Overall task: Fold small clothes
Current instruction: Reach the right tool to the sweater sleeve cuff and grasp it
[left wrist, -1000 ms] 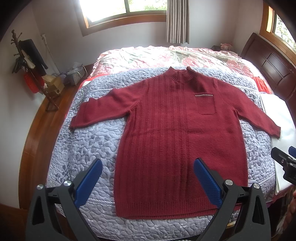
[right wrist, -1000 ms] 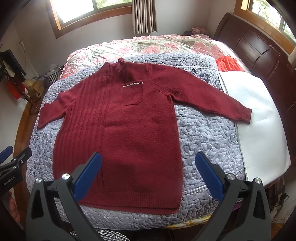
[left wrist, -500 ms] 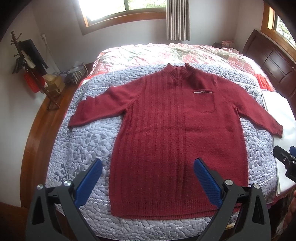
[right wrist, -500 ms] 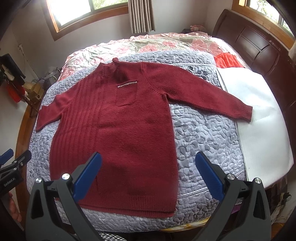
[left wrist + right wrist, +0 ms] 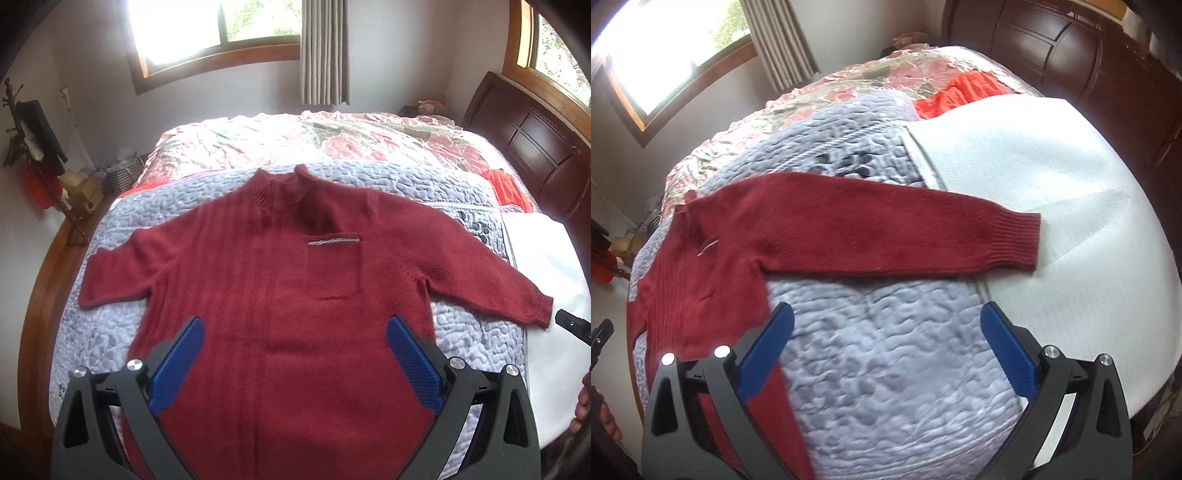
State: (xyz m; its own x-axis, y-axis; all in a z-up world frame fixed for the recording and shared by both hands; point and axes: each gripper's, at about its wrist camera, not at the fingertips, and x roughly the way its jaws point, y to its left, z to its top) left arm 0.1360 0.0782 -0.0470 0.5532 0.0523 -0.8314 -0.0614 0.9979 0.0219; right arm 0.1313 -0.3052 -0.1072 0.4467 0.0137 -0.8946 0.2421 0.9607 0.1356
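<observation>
A dark red knitted sweater (image 5: 280,295) lies flat and face up on a grey-lilac quilted cover (image 5: 110,332) spread over a bed, its ribbed collar (image 5: 280,184) pointing toward the far wall and both sleeves stretched out to the sides; a small chest pocket (image 5: 334,269) with a pale trimmed edge sits on the side nearer the headboard; the left tool (image 5: 294,363) hovers above the lower body of the sweater, its two blue-padded fingers (image 5: 177,365) spread wide apart with nothing between them; the right tool (image 5: 886,354) hangs over bare quilt just beside the sweater's side edge, its blue fingers (image 5: 1008,350) likewise spread wide and empty; in the right wrist view the sweater's sleeve (image 5: 886,232) runs across the quilt, and its ribbed cuff (image 5: 1015,240) rests on a white sheet (image 5: 1052,166) that covers the side of the bed toward the headboard; beyond the quilt lies a pink floral bedspread (image 5: 295,140), with a bright orange-red cloth (image 5: 964,92) near the dark wooden headboard (image 5: 535,140); a wood-framed window (image 5: 214,33) with a grey curtain (image 5: 324,51) fills the far wall; a coat stand (image 5: 33,147) hung with dark and red items stands in the left corner; the right wrist view is somewhat blurred.
</observation>
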